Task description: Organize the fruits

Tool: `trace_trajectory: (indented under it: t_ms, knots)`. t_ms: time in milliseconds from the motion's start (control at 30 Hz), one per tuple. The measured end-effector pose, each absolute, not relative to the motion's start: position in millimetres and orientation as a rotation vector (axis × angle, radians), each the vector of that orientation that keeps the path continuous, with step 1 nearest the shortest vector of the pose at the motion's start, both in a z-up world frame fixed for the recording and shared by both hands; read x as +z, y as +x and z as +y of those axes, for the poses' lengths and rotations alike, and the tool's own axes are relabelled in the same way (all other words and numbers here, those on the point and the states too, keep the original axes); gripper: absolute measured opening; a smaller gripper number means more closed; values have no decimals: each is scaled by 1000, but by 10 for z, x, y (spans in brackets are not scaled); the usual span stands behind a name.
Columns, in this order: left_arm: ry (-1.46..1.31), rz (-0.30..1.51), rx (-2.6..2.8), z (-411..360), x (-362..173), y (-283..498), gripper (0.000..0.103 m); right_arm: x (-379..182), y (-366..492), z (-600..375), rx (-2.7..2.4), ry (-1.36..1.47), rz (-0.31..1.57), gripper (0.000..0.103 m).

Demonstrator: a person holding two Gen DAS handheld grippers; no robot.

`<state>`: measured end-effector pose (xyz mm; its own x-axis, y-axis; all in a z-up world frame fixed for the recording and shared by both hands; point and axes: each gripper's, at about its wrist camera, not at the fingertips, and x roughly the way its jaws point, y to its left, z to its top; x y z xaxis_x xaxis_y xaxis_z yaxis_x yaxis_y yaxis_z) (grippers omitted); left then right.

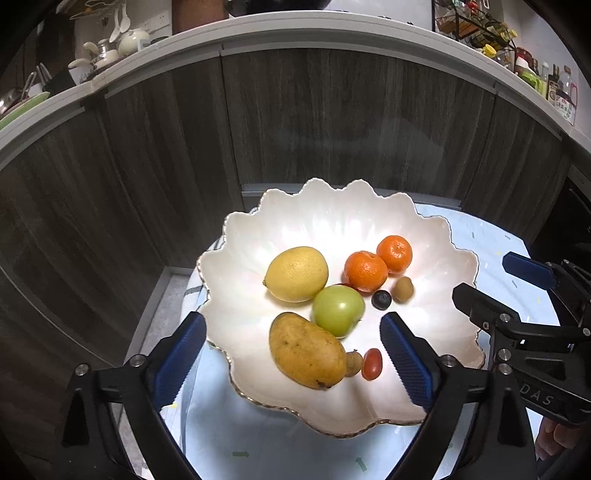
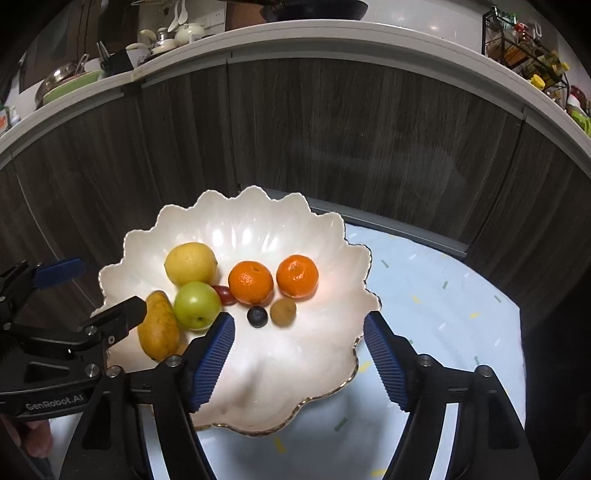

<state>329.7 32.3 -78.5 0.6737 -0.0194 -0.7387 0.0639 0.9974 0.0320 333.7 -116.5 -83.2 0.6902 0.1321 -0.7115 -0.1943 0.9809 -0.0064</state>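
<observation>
Beside dark cabinets, speckled tablecloth.

Home kitchen. White countertop spans 9 to 3 o'clock above dark wood-grain cabinet doors. Pots, white teapot, utensils at 11 o'clock. Wire rack of condiment bottles at 1 o'clock. Wall socket near 11 o'clock.

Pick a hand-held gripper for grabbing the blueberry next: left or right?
Right, probably. The blueberry lies just ahead of the open right hand-held gripper, with bare bowl around it. From the left hand-held gripper, the mango and green apple sit in front.
</observation>
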Motion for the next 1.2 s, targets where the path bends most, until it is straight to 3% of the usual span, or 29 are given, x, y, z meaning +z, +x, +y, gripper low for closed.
trace_trajectory:
  t_ms: [300,1200]
  knots:
    - [55,810,-34,313,-656,3159,102,-700,3220,-1225,156,-66,766,76]
    - [49,746,-34,158,-168,2242,103,-210,2295,-1492,85,9,717,76]
